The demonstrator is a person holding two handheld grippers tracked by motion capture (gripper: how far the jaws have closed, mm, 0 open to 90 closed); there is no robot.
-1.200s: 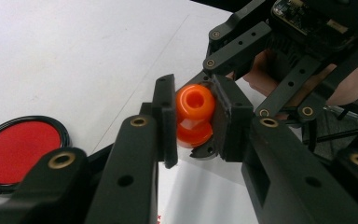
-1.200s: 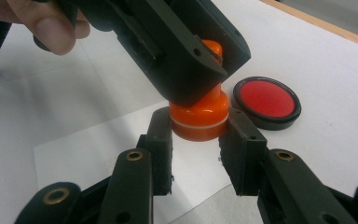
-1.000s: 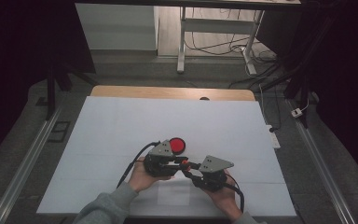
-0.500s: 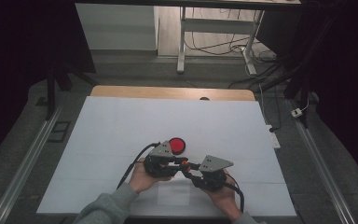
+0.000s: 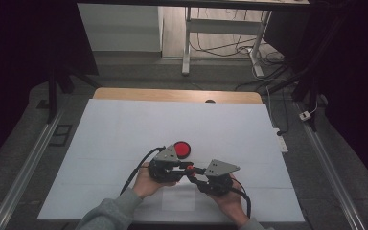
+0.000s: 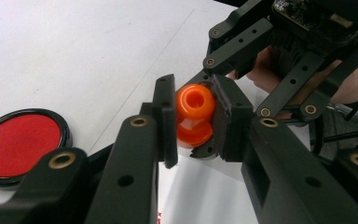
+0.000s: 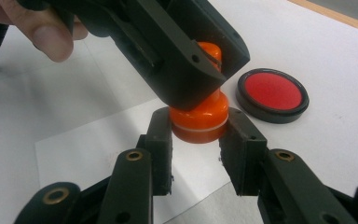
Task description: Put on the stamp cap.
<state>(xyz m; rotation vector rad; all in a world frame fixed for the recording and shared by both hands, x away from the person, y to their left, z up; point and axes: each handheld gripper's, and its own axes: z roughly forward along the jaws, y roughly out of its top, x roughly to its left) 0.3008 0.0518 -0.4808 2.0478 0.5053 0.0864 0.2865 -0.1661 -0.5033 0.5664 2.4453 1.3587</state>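
Gripping one small orange stamp [image 6: 195, 115] above the white bench [image 5: 124, 129], left tongs [image 6: 193, 121] are pinching its knob while right tongs [image 7: 198, 126] are clamping its base; glossy, hard, light plastic, probably slippery.

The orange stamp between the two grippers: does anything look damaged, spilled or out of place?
Nothing stands out. The orange stamp looks intact, gripped by both the left gripper and right gripper; the red ink pad lies flat.
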